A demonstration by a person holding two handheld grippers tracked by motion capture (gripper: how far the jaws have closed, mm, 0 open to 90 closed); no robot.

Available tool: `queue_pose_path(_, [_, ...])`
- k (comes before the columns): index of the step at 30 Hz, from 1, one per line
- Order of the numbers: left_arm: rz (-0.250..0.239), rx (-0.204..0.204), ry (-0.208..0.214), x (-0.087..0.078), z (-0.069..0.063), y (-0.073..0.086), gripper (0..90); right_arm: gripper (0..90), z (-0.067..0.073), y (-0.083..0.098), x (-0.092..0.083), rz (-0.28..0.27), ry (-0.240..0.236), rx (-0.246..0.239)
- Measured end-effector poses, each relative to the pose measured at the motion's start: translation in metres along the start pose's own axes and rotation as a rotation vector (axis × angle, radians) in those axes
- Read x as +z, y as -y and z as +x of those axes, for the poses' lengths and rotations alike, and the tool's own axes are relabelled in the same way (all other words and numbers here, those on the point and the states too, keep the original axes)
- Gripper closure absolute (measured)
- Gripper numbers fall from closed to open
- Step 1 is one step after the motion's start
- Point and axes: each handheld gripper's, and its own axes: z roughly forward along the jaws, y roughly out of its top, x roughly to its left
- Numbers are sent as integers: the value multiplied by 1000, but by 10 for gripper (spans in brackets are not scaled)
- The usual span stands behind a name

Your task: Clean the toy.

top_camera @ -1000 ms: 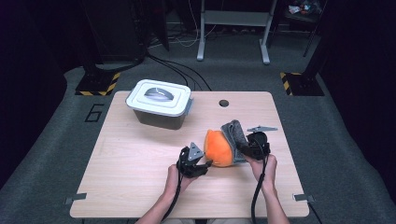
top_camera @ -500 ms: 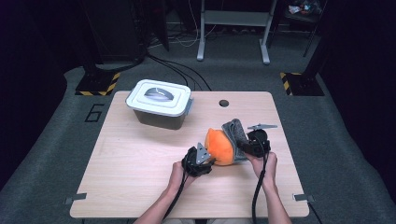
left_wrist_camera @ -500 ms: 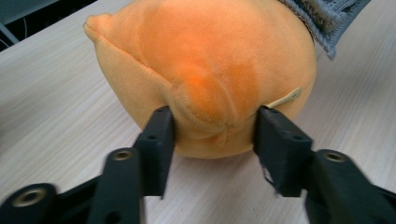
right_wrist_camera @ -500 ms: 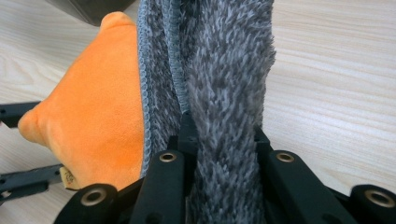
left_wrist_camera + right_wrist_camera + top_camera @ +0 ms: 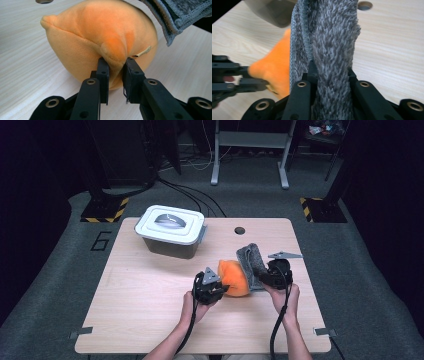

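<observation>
Orange soft toy (image 5: 234,278): on the worktop (image 5: 140,310), just in front of the grey box (image 5: 172,231).
Left tongs (image 5: 115,65): just closing, pinching the toy's seam.
Right tongs (image 5: 330,72): squeezing the grey cloth (image 5: 332,37) beside the toy.

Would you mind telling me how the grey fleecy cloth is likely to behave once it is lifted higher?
The grey fleecy cloth will probably hang limp: it already folds and bunches between the right gripper's jaws. It looks light, and its nap should resist slipping.
</observation>
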Motion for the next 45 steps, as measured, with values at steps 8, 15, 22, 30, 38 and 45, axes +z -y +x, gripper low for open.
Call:
queue_pose_path(8, [1, -11, 25, 1, -5, 0, 759, 751, 38, -14, 4, 25, -50, -84])
queue_pose_path(15, [5, -6, 15, 1, -3, 3, 760, 752, 52, -11, 28, 75, -52, -126])
queue_pose_path(22, [-6, -46, 7, 1, 4, 10, 766, 755, 54, -9, 34, 84, -23, -142])
queue_pose_path(30, [-10, -76, 12, 1, 11, 14, 766, 755, 39, -1, 33, 69, 4, -117])
queue_pose_path(38, [-10, -86, 16, 1, 13, 15, 766, 754, 9, 10, 26, 63, 36, -47])
queue_pose_path(45, [-12, -106, 18, 2, 14, 17, 765, 754, -15, 18, 29, 65, 38, 33])
